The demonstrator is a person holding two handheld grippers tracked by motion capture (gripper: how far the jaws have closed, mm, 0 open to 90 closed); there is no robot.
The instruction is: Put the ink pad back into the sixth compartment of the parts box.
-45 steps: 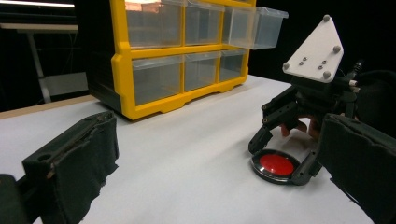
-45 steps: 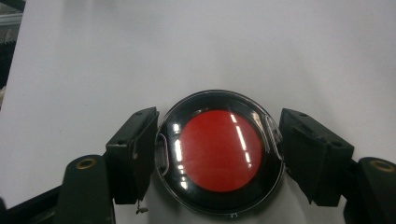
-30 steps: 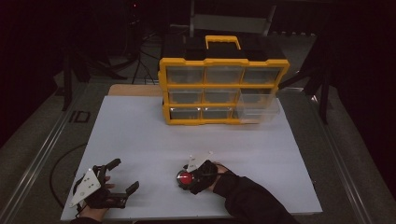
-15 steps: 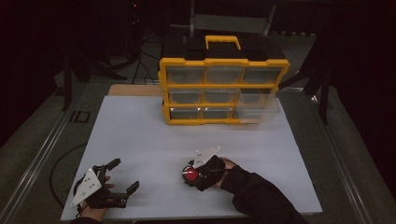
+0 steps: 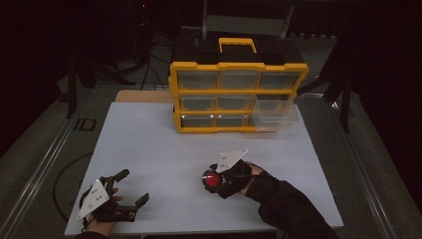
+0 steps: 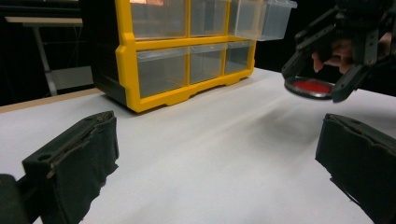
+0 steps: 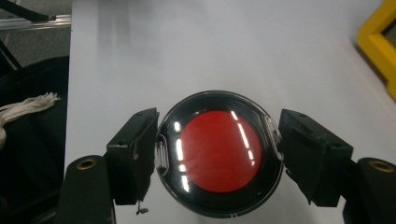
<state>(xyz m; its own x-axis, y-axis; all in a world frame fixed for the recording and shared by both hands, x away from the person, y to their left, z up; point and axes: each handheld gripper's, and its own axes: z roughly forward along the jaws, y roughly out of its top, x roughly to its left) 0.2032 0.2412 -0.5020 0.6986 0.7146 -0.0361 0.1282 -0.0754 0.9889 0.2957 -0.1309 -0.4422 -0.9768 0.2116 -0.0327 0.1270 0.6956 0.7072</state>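
A round black case with a red disc inside [image 7: 219, 151] sits between the pads of my right gripper [image 7: 219, 156], which is shut on its rim from both sides. In the high view the case [image 5: 211, 180] hangs a little above the white table top, right of centre, in the right gripper [image 5: 214, 183]. The left gripper view shows the same case [image 6: 312, 87] raised off the surface. My left gripper [image 5: 134, 186] rests at the front left of the table, its jaws wide open with nothing between them [image 6: 217, 158].
A yellow drawer organizer [image 5: 239, 94] with a black top and yellow handle stands at the back of the white board [image 5: 149, 144]. One clear drawer [image 5: 276, 117] on its right side is pulled out. Dark floor and stands surround the table.
The right gripper has lifted the round case off the table and drifted slightly right and away from the person. The left gripper has stayed where it was.
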